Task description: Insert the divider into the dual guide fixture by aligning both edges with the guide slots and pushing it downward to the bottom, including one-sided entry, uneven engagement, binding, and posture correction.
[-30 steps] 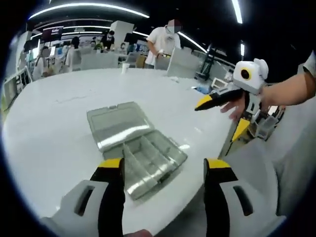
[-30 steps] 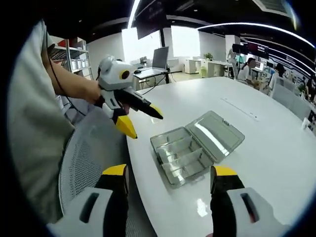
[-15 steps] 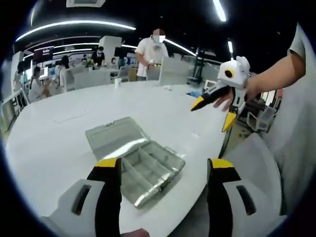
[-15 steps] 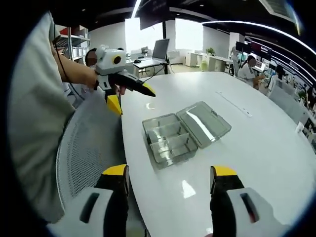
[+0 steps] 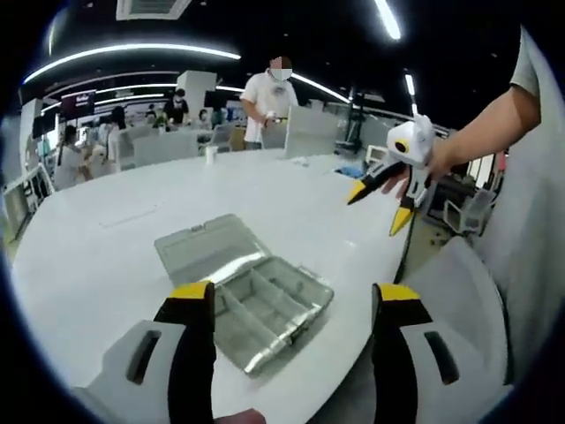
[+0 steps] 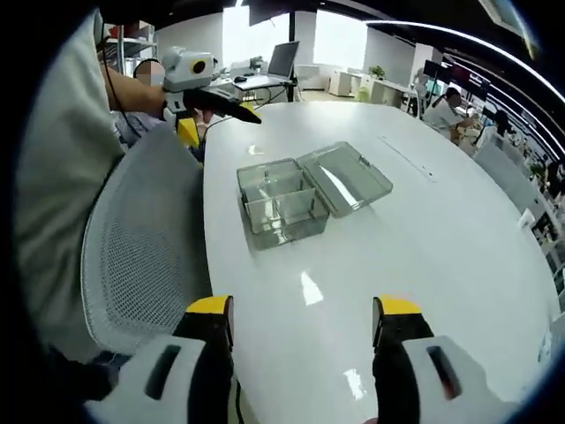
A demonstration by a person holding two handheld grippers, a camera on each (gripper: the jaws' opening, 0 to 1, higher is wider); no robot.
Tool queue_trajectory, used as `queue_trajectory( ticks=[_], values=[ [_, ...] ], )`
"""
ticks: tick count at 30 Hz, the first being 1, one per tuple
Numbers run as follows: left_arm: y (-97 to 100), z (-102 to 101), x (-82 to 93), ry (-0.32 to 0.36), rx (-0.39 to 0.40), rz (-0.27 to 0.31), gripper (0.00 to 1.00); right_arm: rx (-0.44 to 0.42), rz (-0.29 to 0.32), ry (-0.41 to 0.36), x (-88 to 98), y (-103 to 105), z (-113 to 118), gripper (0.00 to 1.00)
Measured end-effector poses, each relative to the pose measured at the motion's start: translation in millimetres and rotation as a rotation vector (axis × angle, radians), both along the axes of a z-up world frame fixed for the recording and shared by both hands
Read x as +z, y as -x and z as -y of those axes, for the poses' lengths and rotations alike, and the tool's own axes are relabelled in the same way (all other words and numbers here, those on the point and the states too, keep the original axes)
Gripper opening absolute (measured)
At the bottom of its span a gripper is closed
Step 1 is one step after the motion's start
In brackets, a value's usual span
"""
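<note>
Approach step, nothing inserted yet. Your left gripper [image 5: 291, 305] and right gripper [image 6: 300, 318] both hang wide open w/ nothing held, well back from the clear plastic box [image 6: 284, 203] on the glossy white desk [image 6: 424, 238]. Box lies near the desk edge, hinged lid flat open, thin translucent dividers [image 5: 265, 300] inside; can't tell if one's loose. Next: close in, pick a divider, square both edges to slots.

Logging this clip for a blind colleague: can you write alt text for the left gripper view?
A clear plastic compartment box lies open on a white round table, its lid folded flat beside it. The left gripper, jaws apart and empty, hovers near it. The right gripper hangs open off the table's far edge.
</note>
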State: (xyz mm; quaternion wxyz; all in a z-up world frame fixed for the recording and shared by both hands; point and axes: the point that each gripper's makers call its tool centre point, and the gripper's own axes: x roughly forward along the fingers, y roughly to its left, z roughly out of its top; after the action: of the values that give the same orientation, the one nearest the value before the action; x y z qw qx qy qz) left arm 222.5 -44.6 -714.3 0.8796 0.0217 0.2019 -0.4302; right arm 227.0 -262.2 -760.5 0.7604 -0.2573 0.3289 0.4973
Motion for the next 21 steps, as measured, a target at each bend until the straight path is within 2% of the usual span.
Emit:
queue_trajectory(
  ticks=[1,10,21],
  values=[
    [-0.3,-1,-1.2,-0.006,0.000,0.001,0.71,0.001,-0.001,0.026,-3.2,1,5,0.60],
    [2.3,-1,-5.4,-0.020,-0.009,-0.001,0.71,0.007,-0.004,0.075,-18.7,6,24,0.59],
    [4.2,0,-6.1,-0.036,-0.018,0.001,0.71,-0.005,-0.019,0.098,-30.5,5,37,0.58]
  ],
)
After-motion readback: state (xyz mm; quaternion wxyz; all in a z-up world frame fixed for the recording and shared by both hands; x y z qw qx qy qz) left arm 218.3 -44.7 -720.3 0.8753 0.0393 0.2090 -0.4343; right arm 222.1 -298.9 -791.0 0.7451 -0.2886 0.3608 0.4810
